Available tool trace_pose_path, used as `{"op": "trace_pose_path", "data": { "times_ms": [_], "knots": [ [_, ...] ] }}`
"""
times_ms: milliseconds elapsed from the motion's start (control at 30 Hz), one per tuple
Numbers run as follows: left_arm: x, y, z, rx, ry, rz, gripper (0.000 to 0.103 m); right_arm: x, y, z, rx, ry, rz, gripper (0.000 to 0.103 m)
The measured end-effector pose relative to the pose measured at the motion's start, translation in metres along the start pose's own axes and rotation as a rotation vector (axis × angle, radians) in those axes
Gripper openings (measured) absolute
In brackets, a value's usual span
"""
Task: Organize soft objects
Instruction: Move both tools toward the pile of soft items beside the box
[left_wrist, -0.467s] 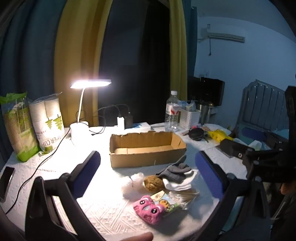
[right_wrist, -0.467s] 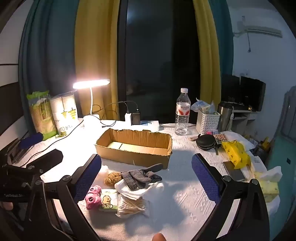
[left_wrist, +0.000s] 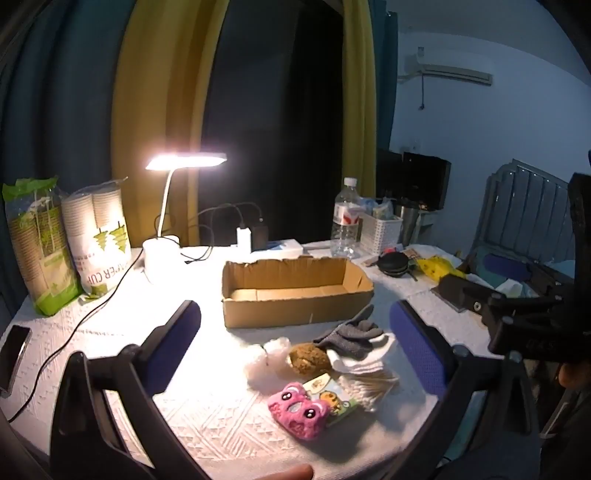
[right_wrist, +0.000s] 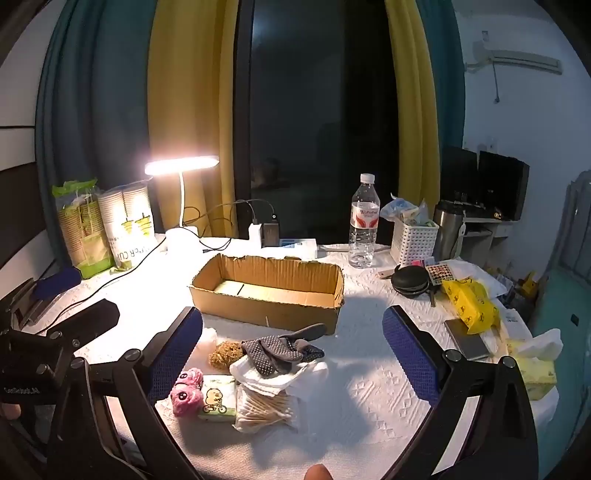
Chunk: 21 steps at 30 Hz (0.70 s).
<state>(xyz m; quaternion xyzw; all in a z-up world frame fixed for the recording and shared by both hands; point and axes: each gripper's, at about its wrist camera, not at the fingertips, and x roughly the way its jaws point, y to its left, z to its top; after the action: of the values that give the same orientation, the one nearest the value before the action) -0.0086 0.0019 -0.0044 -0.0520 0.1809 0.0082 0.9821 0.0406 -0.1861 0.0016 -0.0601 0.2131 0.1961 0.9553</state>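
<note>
Meanwhile both the left gripper (left_wrist: 295, 354) and right gripper (right_wrist: 293, 354) are hovering wide open and empty, the soft pile (right_wrist: 255, 373) lying ahead on the tabletop (right_wrist: 369, 391) nearer the right gripper's left finger, before the cardboard box (right_wrist: 269, 288).

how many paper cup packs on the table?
2. Both stand at the table's far left beside the lamp: the green-labelled pack at the outer edge, the white pack just right of it, touching. None visibly hidden.
</note>
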Motion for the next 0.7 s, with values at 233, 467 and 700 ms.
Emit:
{"op": "trace_pose_path", "data": {
  "times_ms": [233, 467, 700],
  "knots": [
    [0.005, 0.0, -0.002, -0.014, 0.006, -0.009, 0.102, 0.001, 0.0, -0.002, 0.006, 0.003, 0.003, 0.1],
    [0.019, 0.0, -0.003, -0.02, 0.038, -0.013, 0.102, 0.013, -0.004, -0.003, 0.019, 0.03, 0.014, 0.1],
    [0.028, 0.004, -0.003, -0.031, 0.057, -0.008, 0.102, 0.022, -0.012, -0.005, 0.034, 0.043, 0.008, 0.1]
  ]
}}
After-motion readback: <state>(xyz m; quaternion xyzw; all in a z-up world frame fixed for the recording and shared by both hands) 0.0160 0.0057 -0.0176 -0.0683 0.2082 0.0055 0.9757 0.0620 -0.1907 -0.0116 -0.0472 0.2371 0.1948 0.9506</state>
